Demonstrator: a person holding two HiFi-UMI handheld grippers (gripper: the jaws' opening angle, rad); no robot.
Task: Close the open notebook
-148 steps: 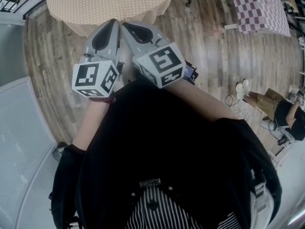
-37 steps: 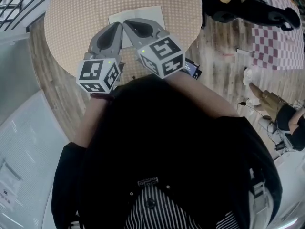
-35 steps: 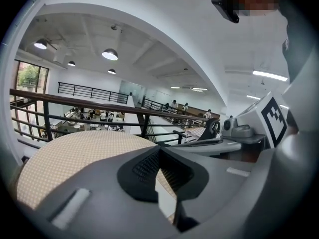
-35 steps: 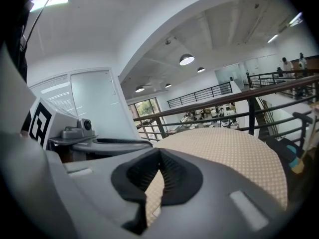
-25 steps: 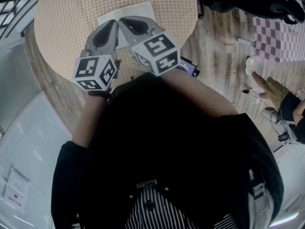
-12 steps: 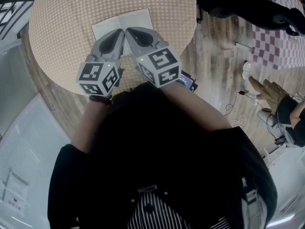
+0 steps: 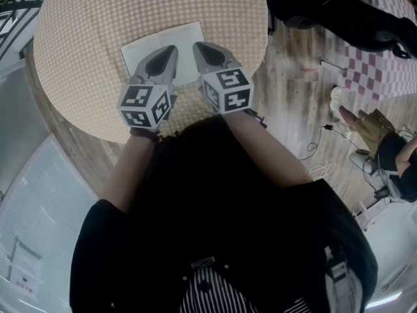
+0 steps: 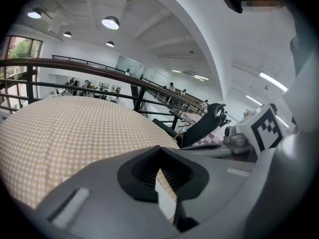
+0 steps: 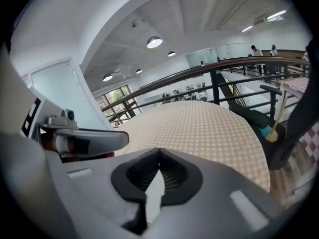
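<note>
Hovering side by side above the near half of the round surface (image 7: pixel 98 31), the left gripper (image 7: pixel 171 48) and the right gripper (image 7: pixel 197 45) both pointed toward 12 o'clock from the person's chest. Their tips leaned slightly toward each other but stood apart.

The notebook (image 7: pixel 184 35) lay open and flat on the beige checked cloth (image 7: pixel 78 77) that covered the surface. Its white pages faced up, directly beneath the two tips. Its far edge showed at 12 o'clock beyond them, and the gripper bodies hid its near part. It sat a little askew, the left page's corner reaching toward 9 o'clock.

In the left gripper view the jaws were closed, with the ribbed pads (image 8: pixel 144 168) meeting at the tip and nothing caught between them. Only a sliver of white page showed through the gap behind the tip. The right gripper view showed the same, its pads (image 9: pixel 174 178) together and empty over white paper.

Off the surface, a black chair (image 7: pixel 339 12) stood at 1 o'clock on the wooden floor (image 7: pixel 293 96), with a purple checked cloth (image 7: pixel 384 70) at 2 o'clock. A dark railing (image 9: pixel 199 71) curved behind the surface's far rim.
</note>
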